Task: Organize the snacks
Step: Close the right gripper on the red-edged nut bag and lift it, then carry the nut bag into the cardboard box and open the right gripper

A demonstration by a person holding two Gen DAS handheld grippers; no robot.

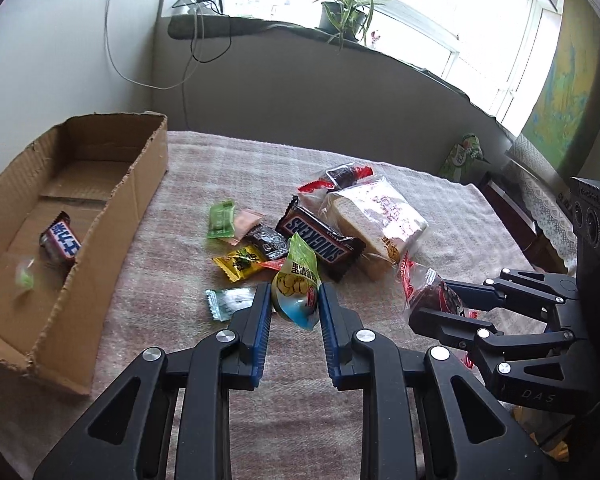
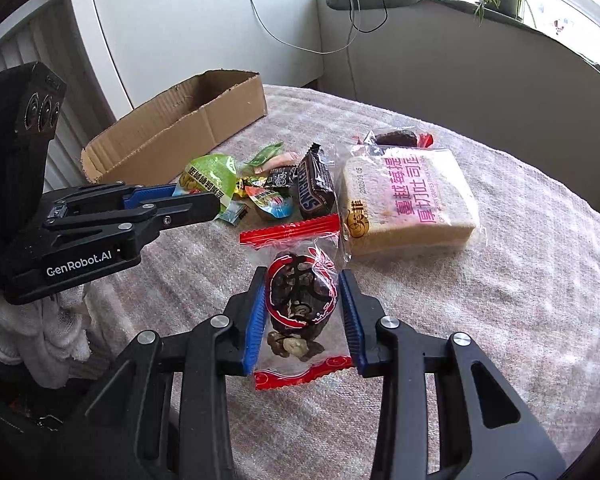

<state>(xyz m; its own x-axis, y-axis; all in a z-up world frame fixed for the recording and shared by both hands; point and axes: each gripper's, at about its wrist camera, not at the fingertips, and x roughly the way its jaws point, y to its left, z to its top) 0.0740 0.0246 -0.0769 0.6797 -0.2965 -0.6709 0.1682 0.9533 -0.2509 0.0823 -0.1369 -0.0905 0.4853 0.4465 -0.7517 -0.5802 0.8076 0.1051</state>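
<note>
Two packets were in hand at once, one per hand-held gripper, and both had the cardboard box as their likely goal.

From the left wrist view, the left hand-held gripper (image 1: 295, 306) was clamped on a green jelly cup (image 1: 296, 284), its blue pads pressing the rounded lower part while the green top stuck up above the fingers. The cup hung just above the bench (image 1: 220, 160), which was covered by a pinkish towel. The cardboard box (image 1: 132, 196) stood to the left, with a small chocolate bar (image 1: 62, 242) already lying inside. The pile left on the towel held a large chocolate bar (image 1: 320, 244), a wrapped bread slice (image 1: 380, 224) and several small sweets. To do this step well, I judged the cup should be carried over the box's ragged near wall with room to spare, then released low inside, since a round cup could roll.

From the right wrist view, the right hand-held gripper (image 2: 305, 316) was gripping a clear packet with red ends (image 2: 300, 300), the pads bearing on its sides around the dark filling. The wrapper looked thin and slippery, so I judged the grip should stay firm but not crush it. The left hand-held gripper (image 2: 172, 204) sat between this packet and the box (image 2: 180, 128), so the left load probably ought to go first to avoid a clash.
</note>
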